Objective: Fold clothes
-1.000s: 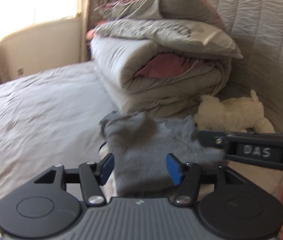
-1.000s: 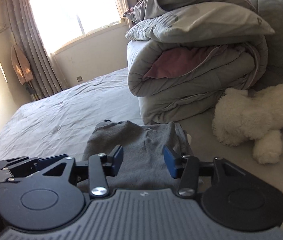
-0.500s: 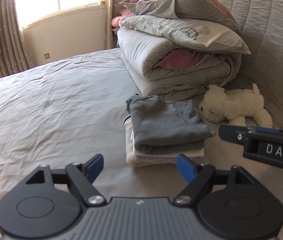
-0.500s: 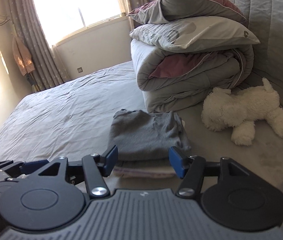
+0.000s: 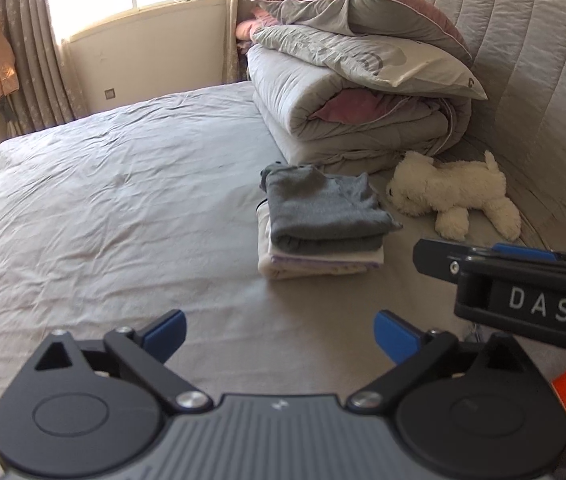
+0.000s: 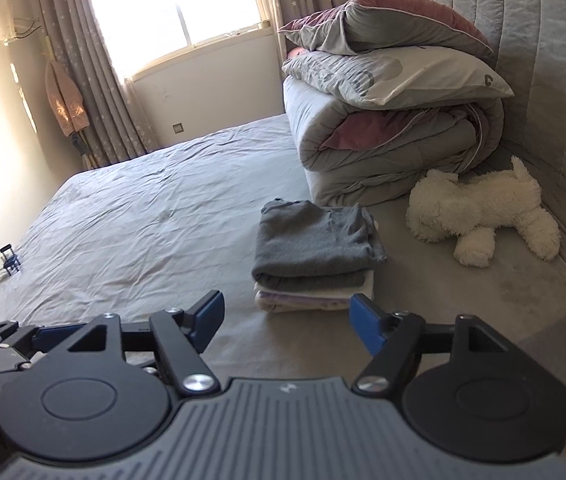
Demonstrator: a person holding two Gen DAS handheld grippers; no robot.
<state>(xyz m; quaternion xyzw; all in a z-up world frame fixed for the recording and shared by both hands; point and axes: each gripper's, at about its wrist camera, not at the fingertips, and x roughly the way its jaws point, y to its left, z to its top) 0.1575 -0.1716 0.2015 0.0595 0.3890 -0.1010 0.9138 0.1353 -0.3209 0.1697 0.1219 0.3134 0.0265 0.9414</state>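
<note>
The folded grey knit garment (image 6: 315, 246) is set on the pale folded stack (image 6: 311, 300) on the bed (image 6: 143, 216). Both the left tool (image 5: 279, 336) and right tool (image 6: 285, 318) are opening, nothing between them. Another unfolded garment is probably needed next; none is seen.

Bare sheet (image 5: 115, 200) left; duvet (image 5: 363, 120), plush dog (image 5: 455, 192) right.

Left gripper (image 5: 279, 336): black linkages, blue pads, silver screws, ribbed grey body. Right gripper (image 6: 285, 318) alike, side marked "DAS"; possibly a fingertip beside it.
</note>
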